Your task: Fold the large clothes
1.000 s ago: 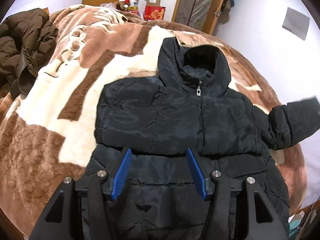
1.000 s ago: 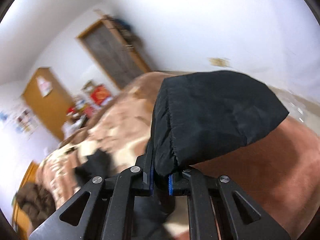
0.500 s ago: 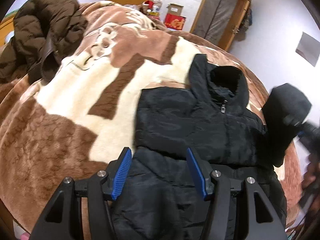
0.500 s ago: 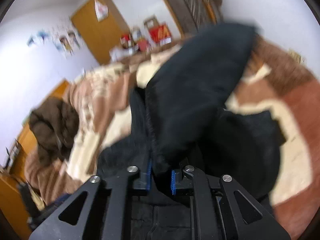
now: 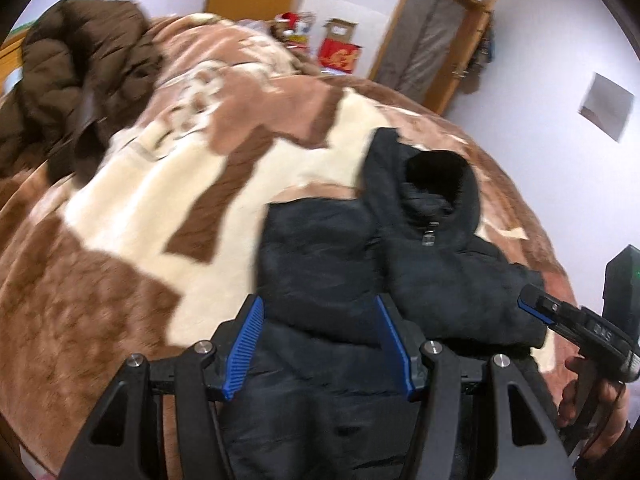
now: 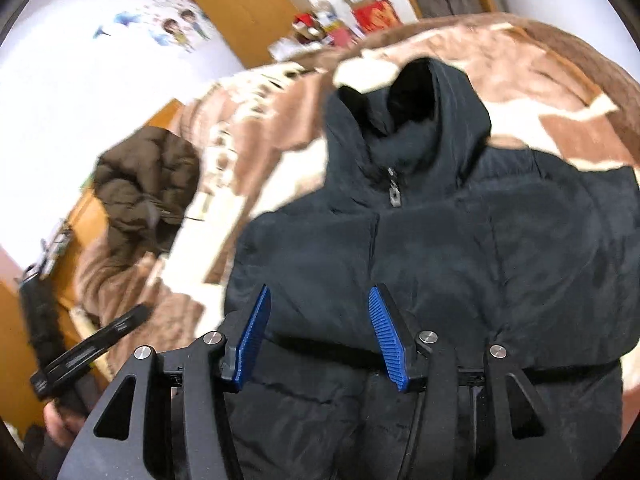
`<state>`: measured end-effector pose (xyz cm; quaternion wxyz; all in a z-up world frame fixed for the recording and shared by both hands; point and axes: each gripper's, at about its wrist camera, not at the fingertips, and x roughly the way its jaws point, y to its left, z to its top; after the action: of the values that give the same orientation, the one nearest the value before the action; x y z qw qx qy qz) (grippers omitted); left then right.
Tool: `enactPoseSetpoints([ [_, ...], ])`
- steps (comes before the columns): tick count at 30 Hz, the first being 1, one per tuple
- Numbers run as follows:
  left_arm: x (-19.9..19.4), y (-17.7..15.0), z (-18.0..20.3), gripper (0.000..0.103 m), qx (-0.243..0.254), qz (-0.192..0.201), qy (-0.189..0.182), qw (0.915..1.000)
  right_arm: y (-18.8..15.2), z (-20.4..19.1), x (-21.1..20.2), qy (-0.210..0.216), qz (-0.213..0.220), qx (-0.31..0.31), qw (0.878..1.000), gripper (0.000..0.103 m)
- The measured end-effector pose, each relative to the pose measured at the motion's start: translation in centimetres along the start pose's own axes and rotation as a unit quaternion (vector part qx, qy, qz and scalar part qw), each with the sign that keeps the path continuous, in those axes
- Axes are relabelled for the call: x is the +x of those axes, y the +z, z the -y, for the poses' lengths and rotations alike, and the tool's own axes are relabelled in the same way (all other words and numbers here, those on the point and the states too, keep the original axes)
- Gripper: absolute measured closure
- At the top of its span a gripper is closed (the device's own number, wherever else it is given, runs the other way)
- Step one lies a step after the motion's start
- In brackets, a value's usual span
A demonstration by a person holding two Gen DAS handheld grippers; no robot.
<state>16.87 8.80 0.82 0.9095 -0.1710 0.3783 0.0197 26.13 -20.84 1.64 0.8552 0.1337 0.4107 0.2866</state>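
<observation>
- On the bed, over a brown-and-cream fleece blanket (image 5: 132, 208), lies the black hooded puffer jacket (image 5: 340, 264), front up, zipper pull (image 6: 394, 196) near the collar, hood (image 6: 420, 92) pointing toward the far wall.
- Both sleeves lie folded across its chest.
- Left tongs (image 5: 320, 344) hang above the jacket's lower half, blue pads spread wide, holding nothing.
- Right tongs (image 6: 318, 336) hover likewise over the jacket, pads wide apart and empty.
- Far along the bed sits a crumpled brown puffer coat (image 5: 76, 76), well apart from the black one.
- Red boxes (image 5: 338, 54) stand by the wooden door (image 5: 432, 40).
</observation>
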Motion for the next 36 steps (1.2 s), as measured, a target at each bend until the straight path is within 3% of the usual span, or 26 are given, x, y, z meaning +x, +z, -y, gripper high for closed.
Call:
enactPoseSetpoints([
  [3, 1.4, 0.7, 3.4, 0.044, 0.030, -0.002, -0.028, 0.9992, -0.2, 1.2, -2.4, -0.042, 0.028, -0.021, 0.998, 0.051],
  [8, 6.9, 0.3, 9.2, 0.044, 0.083, -0.025, -0.067, 0.9940, -0.8, 9.4, -4.3, -0.182, 0.040, 0.030, 0.982, 0.051],
  [10, 9.8, -0.2, 10.4, 0.044, 0.101, -0.036, -0.055, 0.9927, -0.9, 12.1, -3.8, -0.217, 0.031, 0.045, 0.975, 0.051],
  [14, 15.7, -1.8, 9.7, 0.044, 0.099, -0.080, 0.001, 0.9919, -1.4, 15.1, -0.6, -0.231, -0.004, 0.050, 0.972, 0.051],
  [15, 16.6, -2.2, 9.0, 0.044, 0.092, -0.086, -0.003, 0.9921, -1.6, 15.5, 0.8, -0.226, -0.016, 0.050, 0.973, 0.051],
  [20, 17.7, -3.0, 9.6, 0.044, 0.125, -0.076, 0.018, 0.9892, -1.8, 15.5, 4.1, -0.262, -0.038, 0.020, 0.964, 0.051],
  [24, 16.7, -1.7, 9.1, 0.045, 0.101, -0.095, 0.010, 0.9903, -0.8, 15.2, 1.1, -0.252, -0.030, 0.037, 0.966, 0.051],
  [29, 14.2, 1.7, 9.0, 0.045, 0.104, -0.045, 0.010, 0.9935, 2.4, 14.3, -2.4, -0.250, 0.033, 0.029, 0.967, 0.051],
  [33, 18.1, 3.1, 8.1, 0.045, 0.101, -0.065, 0.041, 0.9919, 4.1, 17.1, 0.6, -0.264, 0.001, 0.040, 0.964, 0.051],
  [36, 20.4, 2.5, 7.6, 0.044, 0.106, -0.076, 0.038, 0.9907, 3.4, 18.9, 3.1, -0.266, -0.026, 0.042, 0.963, 0.051],
])
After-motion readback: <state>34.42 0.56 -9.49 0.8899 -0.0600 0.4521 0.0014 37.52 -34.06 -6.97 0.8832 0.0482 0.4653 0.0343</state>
